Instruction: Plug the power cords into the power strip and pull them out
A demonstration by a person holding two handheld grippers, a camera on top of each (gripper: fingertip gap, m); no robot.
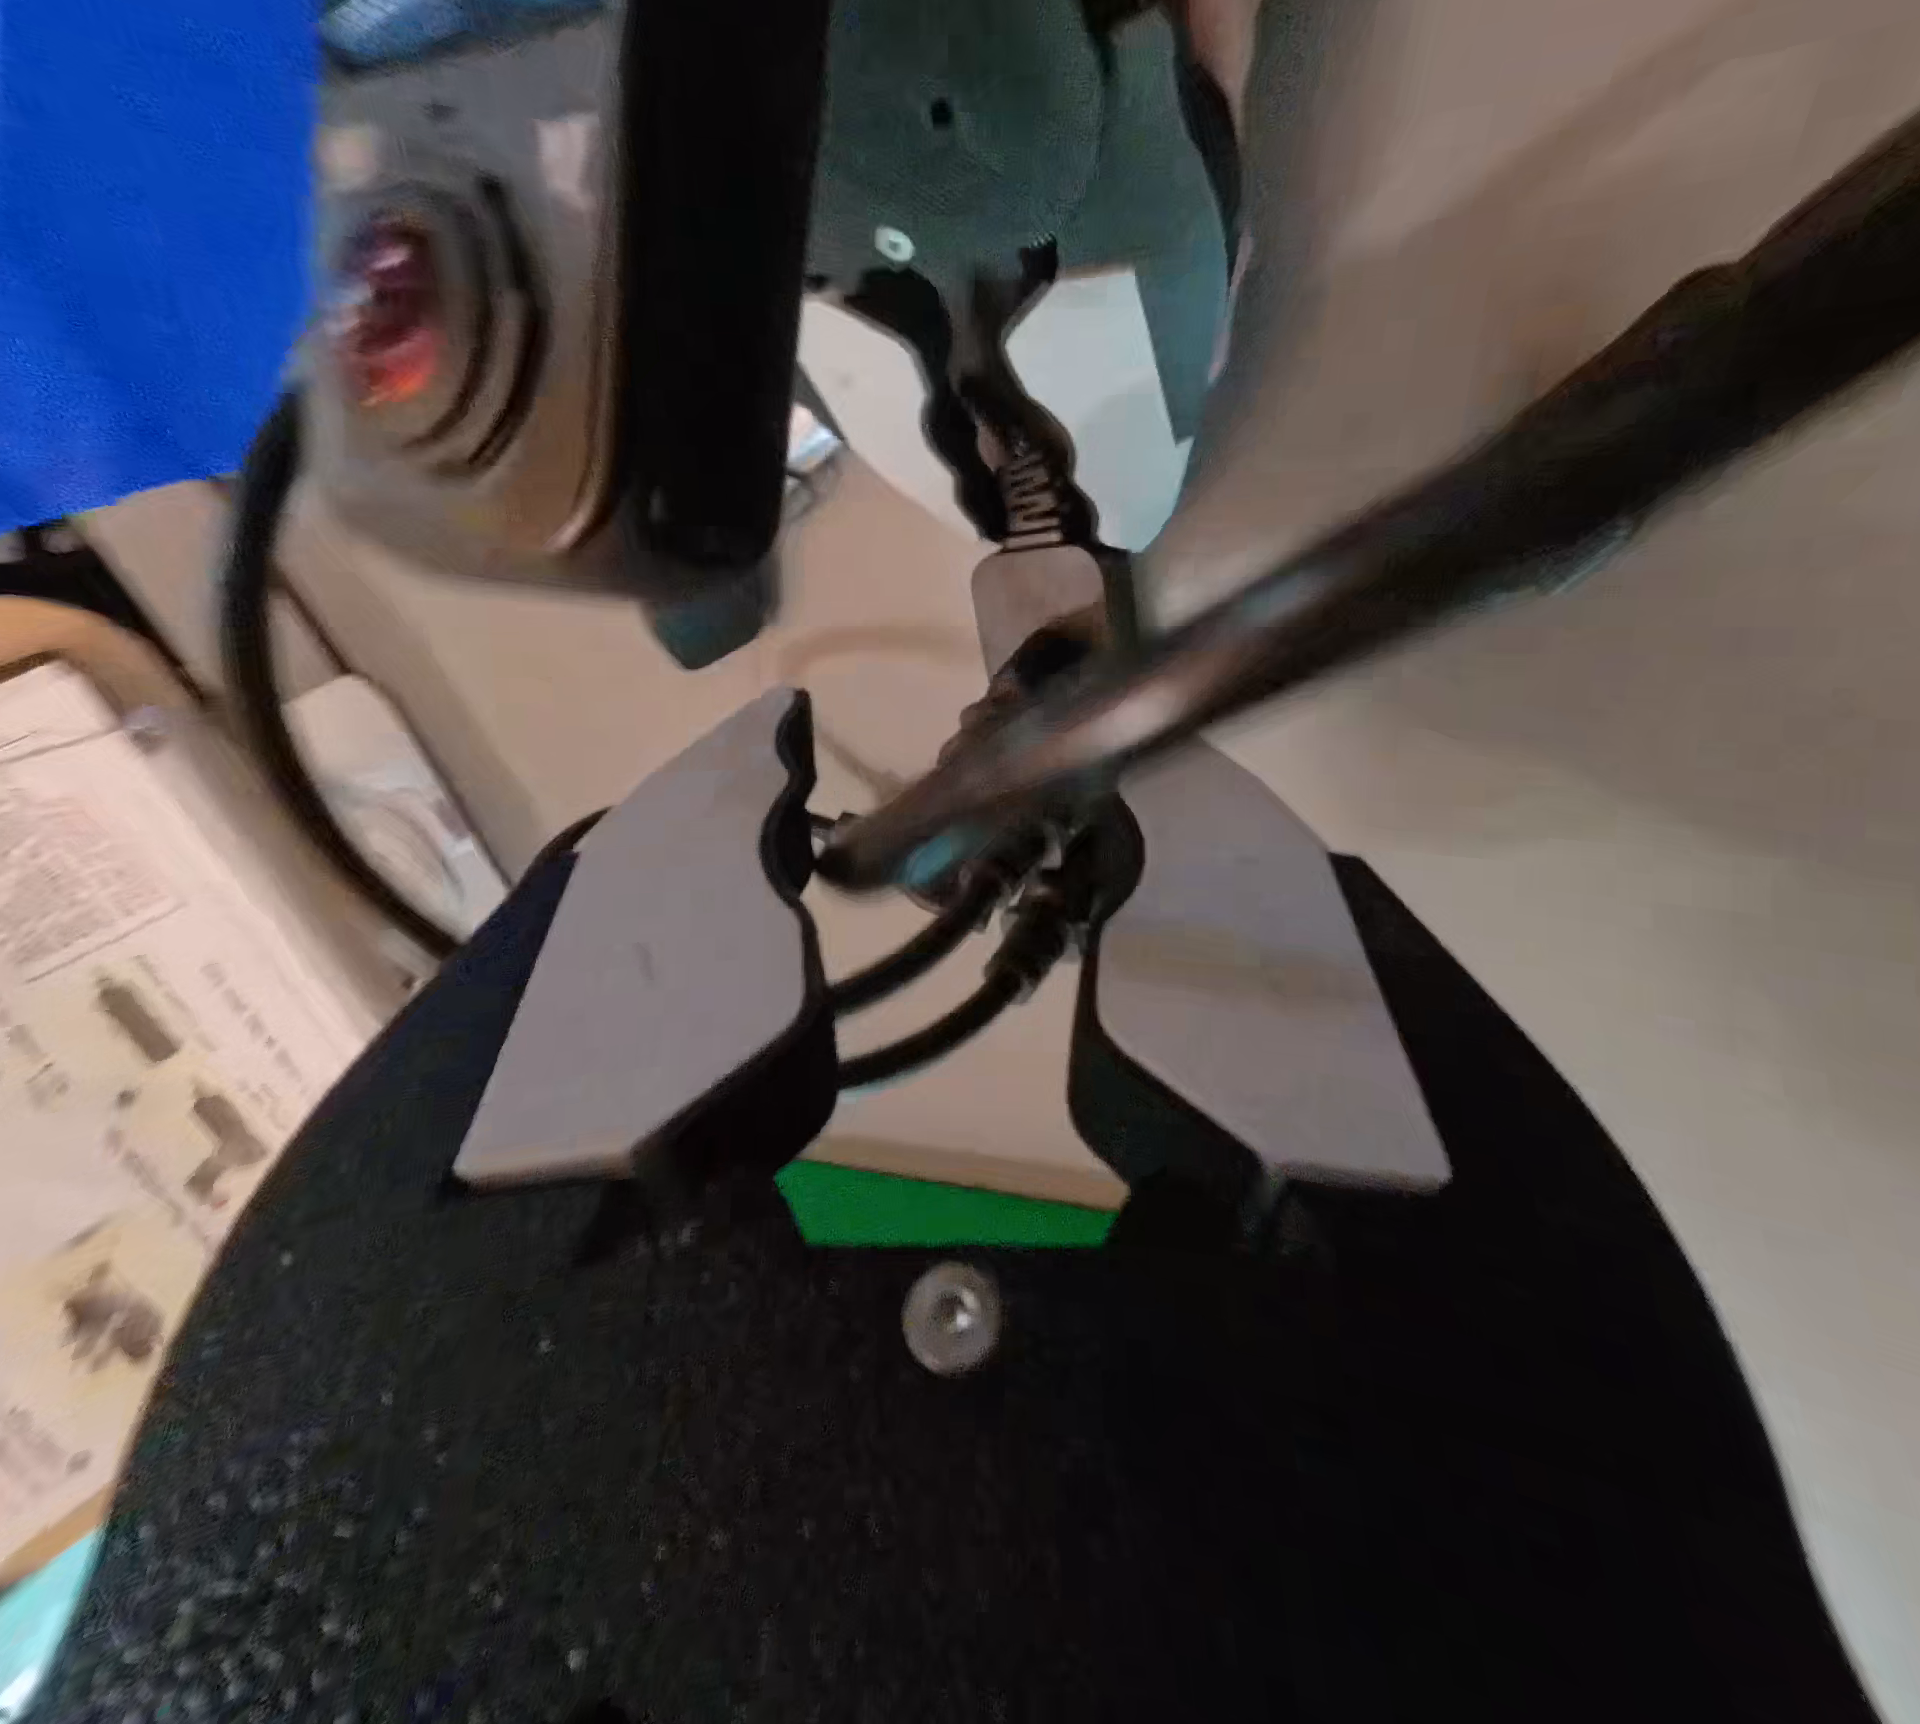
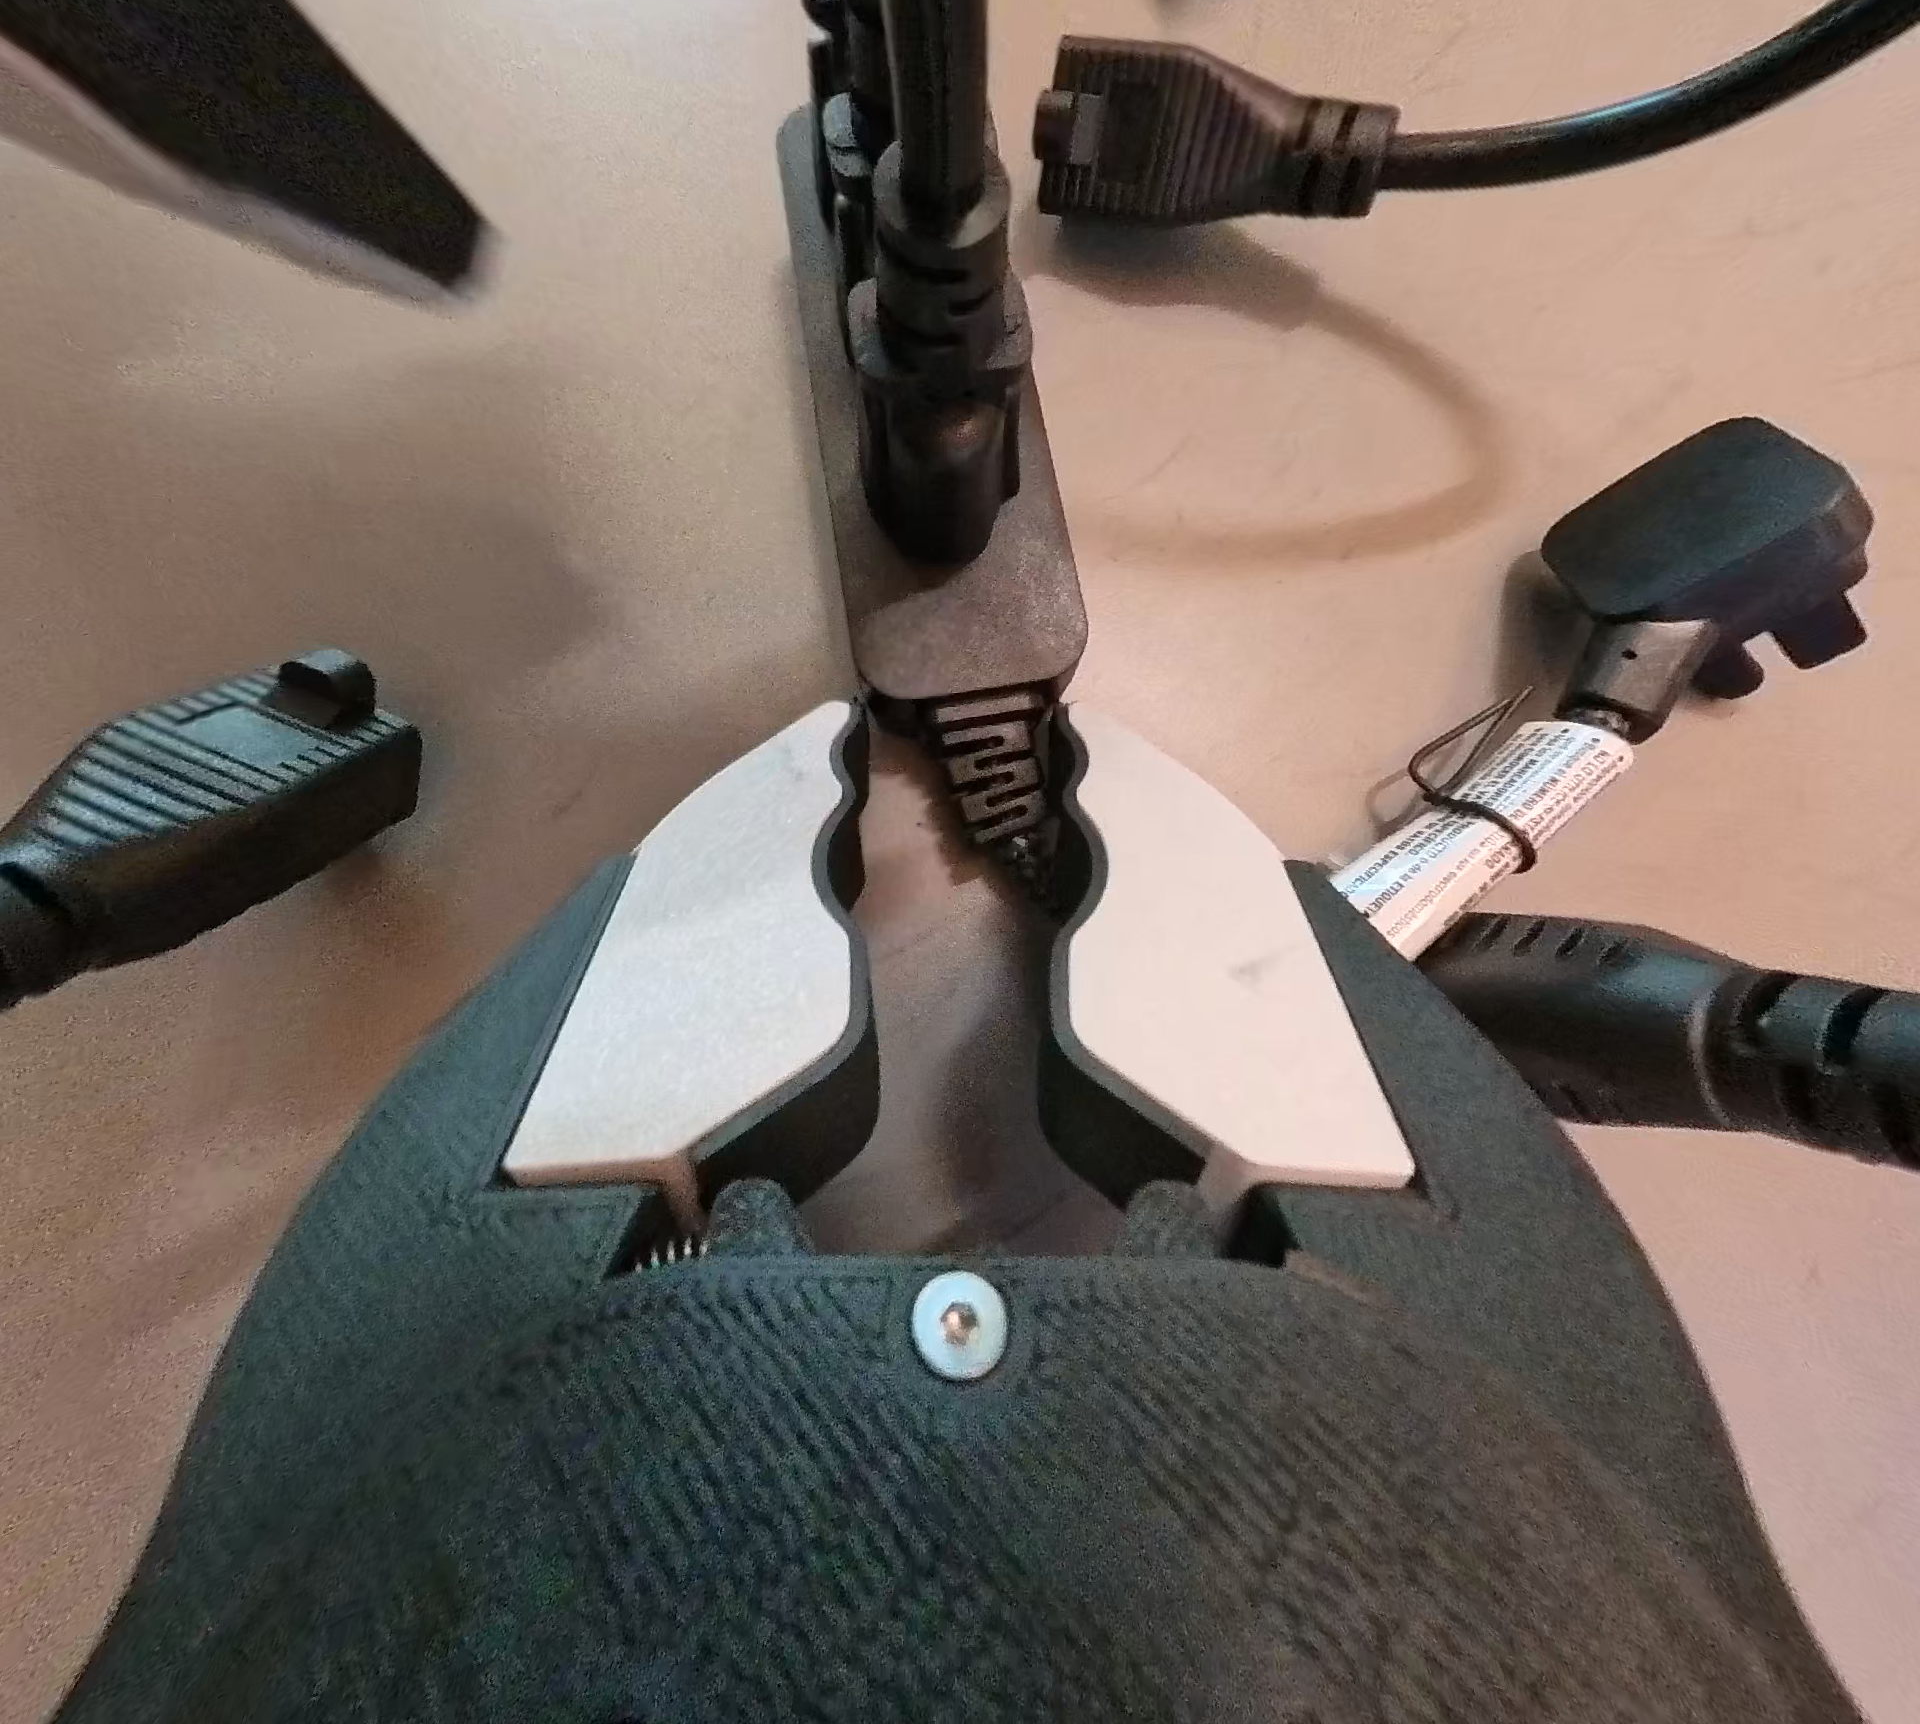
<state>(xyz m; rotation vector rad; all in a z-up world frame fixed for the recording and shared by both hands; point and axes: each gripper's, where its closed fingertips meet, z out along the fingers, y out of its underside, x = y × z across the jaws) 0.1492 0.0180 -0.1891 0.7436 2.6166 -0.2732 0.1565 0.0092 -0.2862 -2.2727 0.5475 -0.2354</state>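
Right tongs pinch the ribbed cord collar of the long dark plastic power strip — plugs seated ahead. Left tongs spread around a blurred black rubber cord plug — grip unclear.

Two things bear writing. In the right wrist view a white printed label is wrapped round a black cord just below the black angled plug, held by a thin twist tie; it carries several lines of small black print. In the left wrist view a white printed sheet lies left of the white power strip, showing blocks of small text and dark pictures, all too blurred to make out. The plugs, the cords and the strip show no marks that can be made out.
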